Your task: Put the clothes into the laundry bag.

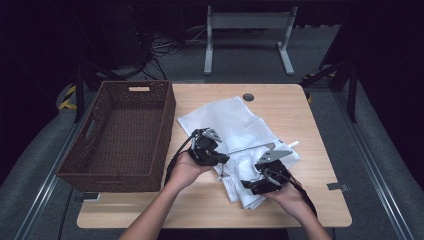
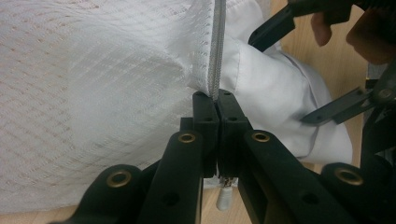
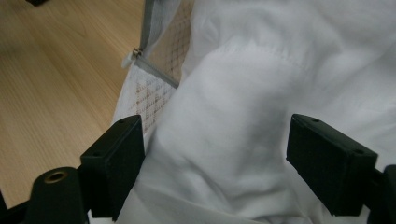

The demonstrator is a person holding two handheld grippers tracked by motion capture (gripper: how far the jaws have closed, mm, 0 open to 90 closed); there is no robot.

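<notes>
Mesh bag [image 1: 227, 122]: white, diamond-weave net with a grey zipper [image 2: 217, 46] along its edge, lying centre of the worktop [image 1: 310, 200], right of the wicker basket [image 1: 125, 132]. White cloth [image 1: 245, 185], smooth and creased, bulges from the bag's open end at lower centre. Left gripper [image 1: 220, 159]: jaws pinched tight on the zipper edge, seen mid-frame in the left gripper view. Right gripper [image 1: 248, 184]: jaws wide, one either side of the cloth [image 3: 233, 140], pads not pressing. Zipper pull [image 3: 127, 59] sits upper left in the right gripper view.
</notes>
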